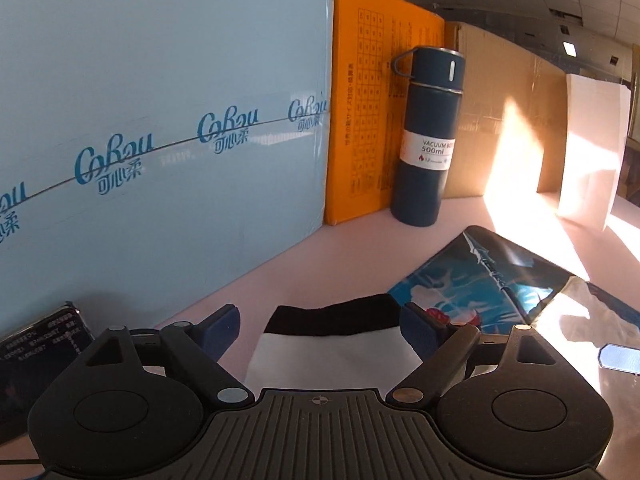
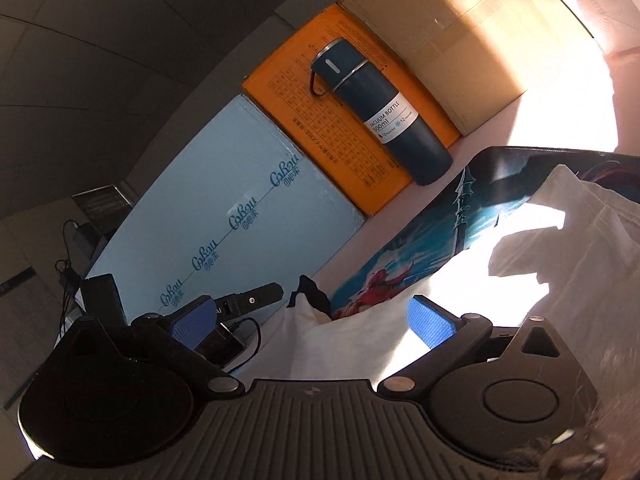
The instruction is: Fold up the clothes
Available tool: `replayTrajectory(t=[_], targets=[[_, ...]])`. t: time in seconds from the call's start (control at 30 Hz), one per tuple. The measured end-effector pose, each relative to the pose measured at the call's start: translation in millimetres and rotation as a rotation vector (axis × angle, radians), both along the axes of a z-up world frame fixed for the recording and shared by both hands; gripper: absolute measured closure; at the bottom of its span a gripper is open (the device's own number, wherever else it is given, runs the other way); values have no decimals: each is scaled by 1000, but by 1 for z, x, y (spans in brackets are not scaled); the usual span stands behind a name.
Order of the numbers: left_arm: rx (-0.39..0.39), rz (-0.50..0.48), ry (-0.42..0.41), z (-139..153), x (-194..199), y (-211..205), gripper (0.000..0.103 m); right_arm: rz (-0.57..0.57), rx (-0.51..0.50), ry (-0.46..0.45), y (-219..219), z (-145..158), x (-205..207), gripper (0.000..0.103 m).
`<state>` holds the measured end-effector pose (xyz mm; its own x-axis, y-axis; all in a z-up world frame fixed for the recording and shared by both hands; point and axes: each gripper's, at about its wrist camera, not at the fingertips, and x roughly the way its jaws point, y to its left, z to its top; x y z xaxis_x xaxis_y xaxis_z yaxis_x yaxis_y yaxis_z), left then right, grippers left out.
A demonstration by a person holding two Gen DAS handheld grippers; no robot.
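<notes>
White cotton garment (image 1: 336,354) with a black ribbed collar band (image 1: 336,314) lies flat on the pale table (image 1: 320,240), its collar end between the fingers of the left gripper (image 1: 322,326). Jaws wide apart; blue textured pads (image 1: 416,330) clear of the cloth on both sides. In the right wrist view the same garment (image 2: 520,264) spreads rumpled, soft folds in hard sunlight, partly over a glossy printed mat (image 2: 436,240) (blue and red artwork). Right gripper (image 2: 316,320) also spread wide, cloth below the gap; contact probably none, though glare makes this hard to judge. Behind: cylindrical navy vacuum bottle (image 1: 426,136) upright, just in front of an orange carton (image 1: 360,120); light-blue carton (image 1: 160,140) beside it.
</notes>
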<state>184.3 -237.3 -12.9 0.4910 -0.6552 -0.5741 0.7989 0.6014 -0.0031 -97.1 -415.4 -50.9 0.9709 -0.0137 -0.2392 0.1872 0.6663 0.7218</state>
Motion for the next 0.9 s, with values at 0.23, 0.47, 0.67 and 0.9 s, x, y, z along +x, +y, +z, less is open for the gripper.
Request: replayTrajectory(t=[0.23,0.47,0.67,0.9], targets=[[93,-6,69,-32,15,-25,18,35,75,7,-5,-9,2,0],[31,-19,60,-29,13,-16,86,42,106,-5,-8,-12,1,0],[-78,-29,41,-1,-1,10,93,39,165,-57,-15,-16,-5,0],[-247,-34,-67,36,-70,66,93,-68,150,-60,-20,-11,-14,0]])
